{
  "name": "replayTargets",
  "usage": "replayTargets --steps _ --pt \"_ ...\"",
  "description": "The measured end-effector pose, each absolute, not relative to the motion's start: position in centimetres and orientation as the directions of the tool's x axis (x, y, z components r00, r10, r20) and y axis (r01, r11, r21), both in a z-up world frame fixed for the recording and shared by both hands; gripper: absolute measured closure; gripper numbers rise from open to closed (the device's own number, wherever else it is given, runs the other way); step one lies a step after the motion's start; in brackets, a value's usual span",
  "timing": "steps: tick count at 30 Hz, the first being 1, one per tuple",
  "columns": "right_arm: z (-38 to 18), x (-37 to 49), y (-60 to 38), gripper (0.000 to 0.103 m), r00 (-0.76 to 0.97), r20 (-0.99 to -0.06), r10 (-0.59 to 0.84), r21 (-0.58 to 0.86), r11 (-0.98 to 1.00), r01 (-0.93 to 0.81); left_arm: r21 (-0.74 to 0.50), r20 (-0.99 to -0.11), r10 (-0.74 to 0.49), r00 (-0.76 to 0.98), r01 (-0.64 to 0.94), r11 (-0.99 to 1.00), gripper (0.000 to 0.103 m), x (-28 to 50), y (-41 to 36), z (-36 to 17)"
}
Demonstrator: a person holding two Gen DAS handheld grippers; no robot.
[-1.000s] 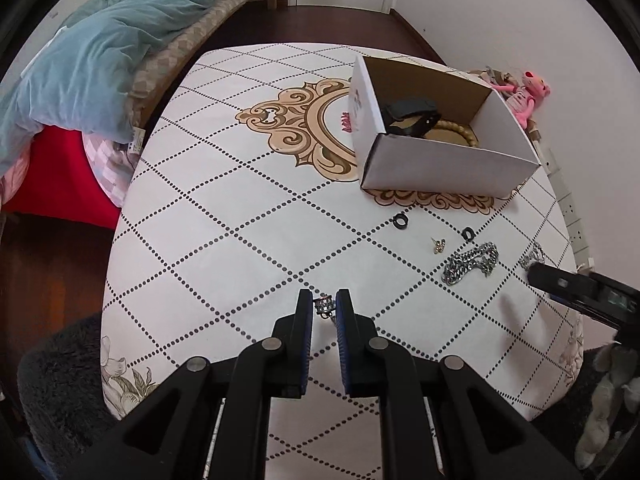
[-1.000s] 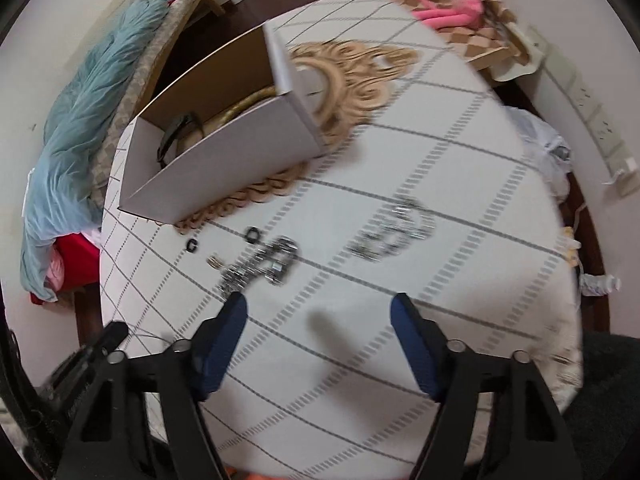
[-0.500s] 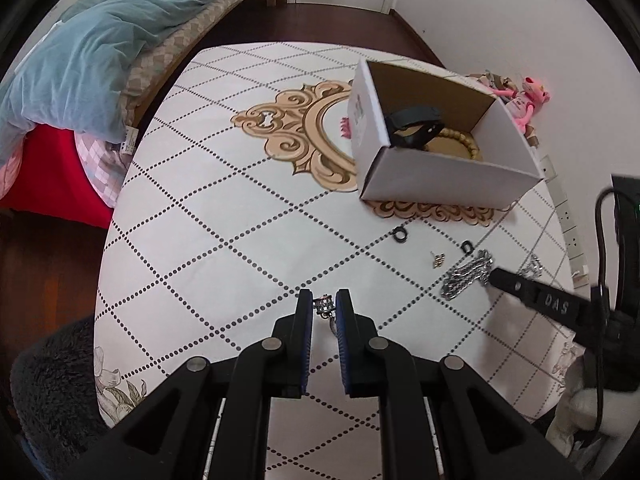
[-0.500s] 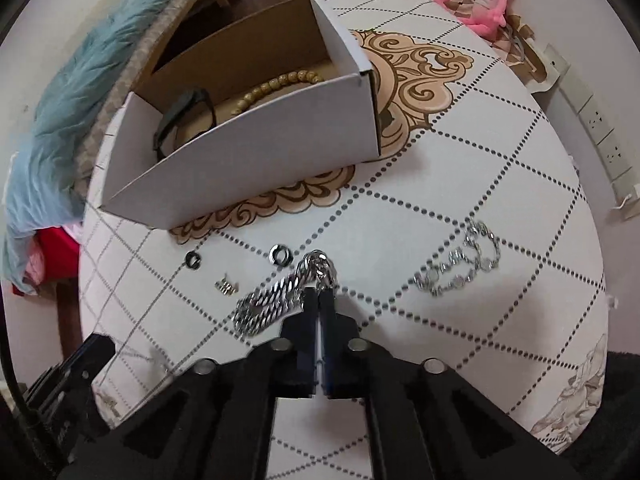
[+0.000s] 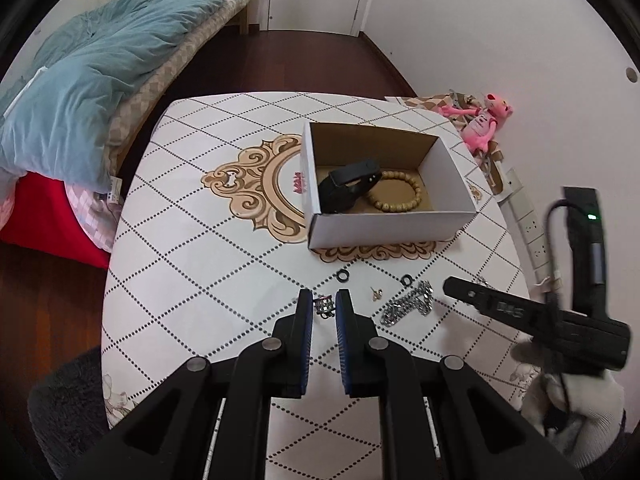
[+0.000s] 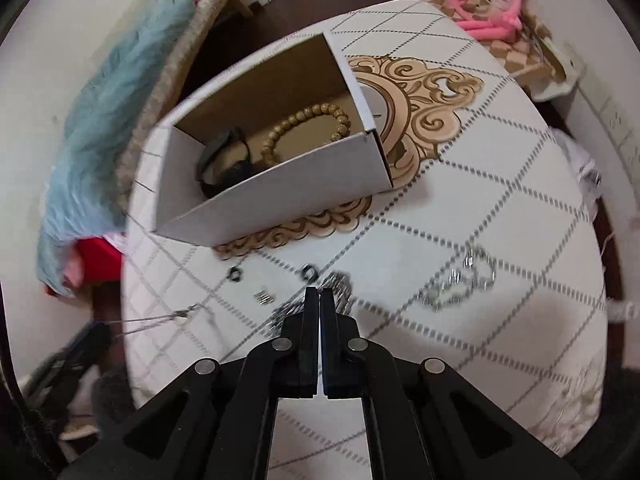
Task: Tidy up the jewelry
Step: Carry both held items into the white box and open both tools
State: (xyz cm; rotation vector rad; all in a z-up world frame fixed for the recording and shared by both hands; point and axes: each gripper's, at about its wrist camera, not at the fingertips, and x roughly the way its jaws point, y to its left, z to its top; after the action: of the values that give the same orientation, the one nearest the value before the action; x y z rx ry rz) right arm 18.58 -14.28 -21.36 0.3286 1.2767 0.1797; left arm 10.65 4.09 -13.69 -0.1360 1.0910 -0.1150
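Note:
A white cardboard box (image 5: pixel 384 232) on the patterned table holds a black band (image 5: pixel 348 188) and a wooden bead bracelet (image 5: pixel 400 196). My left gripper (image 5: pixel 324 306) is shut on a small silver pendant (image 5: pixel 323 305), raised above the table. A thick silver chain (image 5: pixel 408 306) lies right of it. My right gripper (image 6: pixel 319 294) is shut, its tips at the chain (image 6: pixel 340 284), which is blurred; I cannot tell whether it is gripped. A thin silver bracelet (image 6: pixel 460 280) lies to the right. Two black rings (image 5: pixel 343 276) (image 5: pixel 407 280) and a small gold earring (image 5: pixel 375 293) lie before the box.
A bed with a blue duvet (image 5: pixel 88 72) stands left of the table. A pink plush toy (image 5: pixel 484 124) lies on a stand beyond the right edge, with wall sockets (image 5: pixel 532 224) nearby. The box also shows in the right wrist view (image 6: pixel 280 196).
My right gripper shut at the thick chain and stays there. My left gripper has risen with the pendant, so the table looks farther away.

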Motion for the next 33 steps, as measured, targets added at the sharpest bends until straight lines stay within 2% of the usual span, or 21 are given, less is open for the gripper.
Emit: replayTargets --steps 2,3,6,10,11,17,22,33 --pt "-22.1 19.4 -13.4 0.082 0.271 -0.923 0.274 0.288 0.957 0.016 -0.157 -0.879 -0.148 0.453 0.017 0.987 0.094 10.9 4.3 -14.0" --pt "-22.5 19.7 -12.9 0.079 0.258 -0.934 0.248 0.256 0.967 -0.002 -0.154 -0.881 -0.143 0.451 0.012 0.988 0.094 11.0 4.4 -14.2" --pt "-24.0 20.0 -11.8 0.077 0.213 -0.955 0.204 0.203 0.979 -0.029 -0.151 -0.890 -0.135 0.435 -0.003 0.989 0.094 11.2 4.9 -15.1" --pt "-23.8 19.7 -10.1 0.077 0.240 -0.964 0.112 0.098 0.993 -0.069 -0.154 -0.901 -0.133 0.413 -0.017 0.988 0.094 11.1 5.4 -16.1" --pt "-23.8 19.5 -9.7 0.088 0.250 -0.963 0.097 0.081 0.994 -0.075 -0.155 -0.903 -0.133 0.409 -0.021 0.988 0.094 11.0 5.5 -16.3" --pt "-23.3 18.5 -10.8 0.092 0.282 -0.945 0.167 0.165 0.986 -0.031 -0.169 -0.901 -0.142 0.410 -0.030 0.985 0.094 10.7 6.0 -16.2" --pt "-19.9 16.5 -13.0 0.092 0.342 -0.905 0.252 0.267 0.964 -0.002 -0.190 -0.887 -0.168 0.431 -0.008 0.982 0.094 10.5 5.8 -14.6" --pt "-10.9 17.1 -15.2 0.092 0.441 -0.826 0.352 0.374 0.927 -0.040 -0.299 -0.821 -0.298 0.487 0.079 0.951 0.094 13.0 4.2 -6.9"
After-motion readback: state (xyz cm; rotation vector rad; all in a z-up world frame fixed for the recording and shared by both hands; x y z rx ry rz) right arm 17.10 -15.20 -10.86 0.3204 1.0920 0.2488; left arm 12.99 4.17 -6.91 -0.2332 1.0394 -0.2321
